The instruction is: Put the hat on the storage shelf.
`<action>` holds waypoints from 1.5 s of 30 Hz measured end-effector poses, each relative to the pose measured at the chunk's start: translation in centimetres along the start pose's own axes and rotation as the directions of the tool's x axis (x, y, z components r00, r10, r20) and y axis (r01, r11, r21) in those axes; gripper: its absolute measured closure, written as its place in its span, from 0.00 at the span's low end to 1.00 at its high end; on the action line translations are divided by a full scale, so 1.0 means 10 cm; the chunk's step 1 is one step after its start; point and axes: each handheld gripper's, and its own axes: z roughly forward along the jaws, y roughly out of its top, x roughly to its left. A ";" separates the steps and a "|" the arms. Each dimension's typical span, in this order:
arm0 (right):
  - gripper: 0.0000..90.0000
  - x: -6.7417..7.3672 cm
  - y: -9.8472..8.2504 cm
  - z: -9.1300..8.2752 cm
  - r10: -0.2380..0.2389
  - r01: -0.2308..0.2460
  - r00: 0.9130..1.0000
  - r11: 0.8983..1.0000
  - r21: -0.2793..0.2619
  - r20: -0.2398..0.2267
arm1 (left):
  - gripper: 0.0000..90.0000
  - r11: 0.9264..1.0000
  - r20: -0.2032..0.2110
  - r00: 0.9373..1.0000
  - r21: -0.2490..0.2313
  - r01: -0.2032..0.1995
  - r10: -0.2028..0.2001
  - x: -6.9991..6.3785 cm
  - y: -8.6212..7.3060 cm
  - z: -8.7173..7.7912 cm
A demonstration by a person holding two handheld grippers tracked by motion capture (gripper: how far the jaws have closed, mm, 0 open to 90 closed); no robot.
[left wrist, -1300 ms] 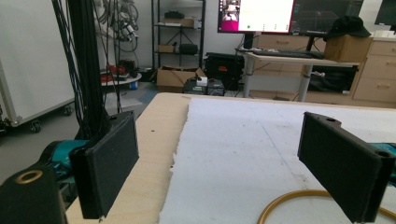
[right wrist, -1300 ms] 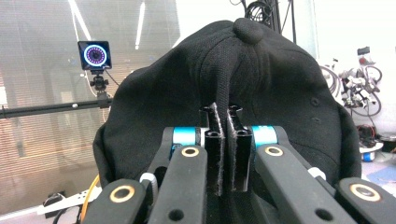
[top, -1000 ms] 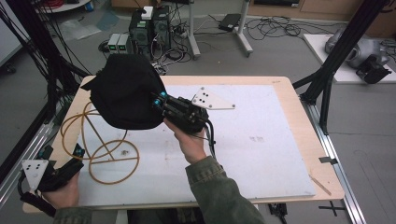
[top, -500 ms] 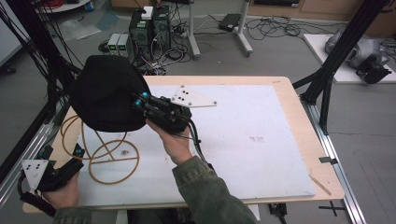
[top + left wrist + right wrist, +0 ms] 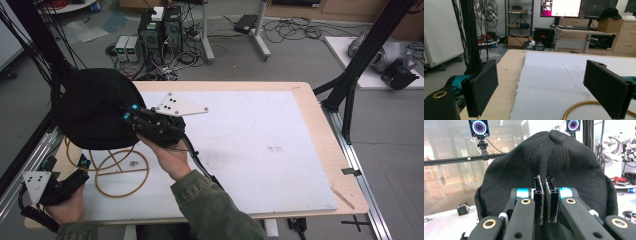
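In the high view the left gripper sits at the table's near left corner, held low in the left hand, a grey plate on top of it; in the left gripper view its jaws stand spread wide, nothing between them, with the white mat and the bare wooden edge ahead, and a curve of yellow hose near the right jaw; the hose lies in loops on the mat's left part, just beside the left gripper, partly under the cap; the black cap hangs above the table's far left corner, lifted off the surface, covering part of the hose loops from above; the right gripper holds it from the right side, the right hand and a green sleeve reaching in from the bottom, a grey plate above the gripper's body; in the right gripper view the jaws are pressed nearly together, pinching a fold of the cap between them, the crown with its top button standing upright ahead; the mat to the right is bare apart from faint marks; the table rim runs along the right.
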 end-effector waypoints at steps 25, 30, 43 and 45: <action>0.97 0.09 -0.07 0.24 -0.001 0.012 0.998 0.978 0.207 -0.055 | 0.14 1.000 0.006 1.000 0.013 -0.007 0.007 -0.01 -0.01 0.01; 0.97 0.11 -0.03 0.26 -0.010 0.025 0.998 0.974 0.225 -0.067 | 0.14 1.000 0.005 1.000 0.014 -0.011 0.011 -0.01 -0.01 0.01; 0.94 0.11 -0.02 0.29 -0.006 0.023 0.998 0.967 0.252 -0.069 | 0.14 1.000 0.004 1.000 0.011 -0.008 0.008 -0.01 -0.01 0.01; 0.94 0.11 -0.02 0.30 -0.007 0.024 0.998 0.967 0.254 -0.067 | 0.14 1.000 0.004 1.000 0.011 -0.007 0.007 -0.01 -0.01 0.01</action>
